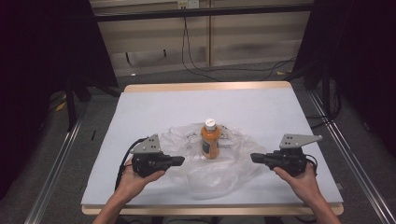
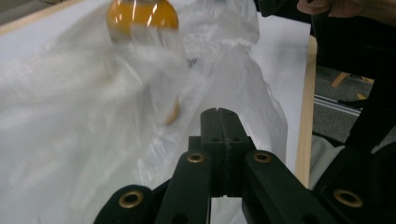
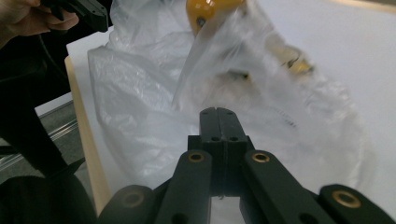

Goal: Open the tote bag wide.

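An orange bottle (image 1: pixel 210 140) with a white cap stands upright mid-table, on and partly wrapped by a crumpled clear plastic bag (image 1: pixel 219 170). My left gripper (image 1: pixel 182 161) hovers at the bag's left edge and points right, jaws pressed together with nothing seen between them. My right gripper (image 1: pixel 252 157) mirrors it at the bag's right edge, also shut. In the left gripper view the shut jaws (image 2: pixel 218 112) face the bag (image 2: pixel 224 70) and the blurred bottle (image 2: pixel 142 16). In the right gripper view the jaws (image 3: pixel 218 112) point at the bag (image 3: pixel 140 93) below the bottle (image 3: pixel 205 9).
The white table top (image 1: pixel 154 107) has a wooden rim. Metal rails (image 1: pixel 56 163) run along both sides on the floor, and cables trail behind the far edge. Dark curtains flank the table. The person's other hand (image 3: pixel 28 18) appears beyond the bag.
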The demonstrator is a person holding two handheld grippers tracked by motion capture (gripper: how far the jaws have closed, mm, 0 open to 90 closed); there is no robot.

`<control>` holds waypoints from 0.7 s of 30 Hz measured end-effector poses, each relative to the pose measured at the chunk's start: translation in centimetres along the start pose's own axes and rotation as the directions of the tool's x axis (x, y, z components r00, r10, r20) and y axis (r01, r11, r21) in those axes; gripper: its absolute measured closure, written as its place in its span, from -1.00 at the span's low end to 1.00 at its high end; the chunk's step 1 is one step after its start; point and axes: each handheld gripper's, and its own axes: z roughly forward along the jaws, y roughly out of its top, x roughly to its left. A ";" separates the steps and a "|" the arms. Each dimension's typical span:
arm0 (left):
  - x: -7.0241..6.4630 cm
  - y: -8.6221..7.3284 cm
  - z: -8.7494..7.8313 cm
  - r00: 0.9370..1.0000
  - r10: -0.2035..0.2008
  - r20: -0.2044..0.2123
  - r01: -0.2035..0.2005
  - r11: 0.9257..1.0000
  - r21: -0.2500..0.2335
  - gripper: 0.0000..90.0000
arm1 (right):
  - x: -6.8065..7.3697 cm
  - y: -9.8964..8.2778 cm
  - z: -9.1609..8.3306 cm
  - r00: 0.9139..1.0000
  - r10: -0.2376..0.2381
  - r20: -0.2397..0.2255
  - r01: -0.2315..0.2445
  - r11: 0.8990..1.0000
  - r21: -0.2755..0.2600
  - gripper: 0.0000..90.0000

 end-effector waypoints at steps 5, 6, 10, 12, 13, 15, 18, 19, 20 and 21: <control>1.3 2.6 0.6 1.000 0.019 -0.002 -0.019 1.000 0.014 1.00 | -0.8 2.8 -0.2 1.000 -0.020 0.005 0.020 1.000 -0.016 1.00; 1.7 3.0 0.7 1.000 0.020 -0.001 -0.020 1.000 0.012 1.00 | -1.0 3.4 0.0 1.000 -0.018 -0.003 0.018 1.000 -0.015 1.00; 3.1 4.9 0.9 1.000 0.017 -0.014 -0.017 1.000 -0.019 1.00 | -1.5 5.7 1.2 0.999 -0.036 -0.017 0.036 0.999 -0.007 1.00; 3.9 5.7 1.2 1.000 0.014 -0.015 -0.014 1.000 -0.019 1.00 | -1.8 7.1 1.8 0.999 -0.046 -0.020 0.046 0.999 -0.012 1.00; 4.2 5.9 1.4 1.000 0.013 -0.020 -0.014 1.000 -0.007 1.00 | -1.9 7.6 2.1 0.999 -0.045 -0.025 0.045 0.999 -0.007 1.00; 5.1 6.0 2.4 1.000 0.002 -0.028 -0.001 0.999 0.034 1.00 | -2.2 8.2 3.0 0.998 -0.048 -0.030 0.049 0.999 0.009 1.00; 6.5 5.1 4.6 0.999 -0.008 -0.032 0.012 0.990 0.138 1.00 | -2.4 8.3 4.9 0.996 -0.063 -0.063 0.068 0.995 0.070 1.00; 6.8 4.7 5.4 0.999 -0.012 -0.038 0.018 0.986 0.166 1.00 | -2.5 8.1 5.7 0.994 -0.064 -0.083 0.073 0.992 0.101 1.00; 7.1 4.3 6.1 0.999 -0.006 -0.042 0.015 0.978 0.208 1.00 | -2.6 7.8 6.4 0.994 -0.067 -0.088 0.079 0.988 0.136 1.00; 7.4 3.8 6.9 0.999 -0.025 -0.035 0.032 0.974 0.222 1.00 | -2.8 7.4 7.2 0.993 -0.070 -0.091 0.085 0.981 0.175 1.00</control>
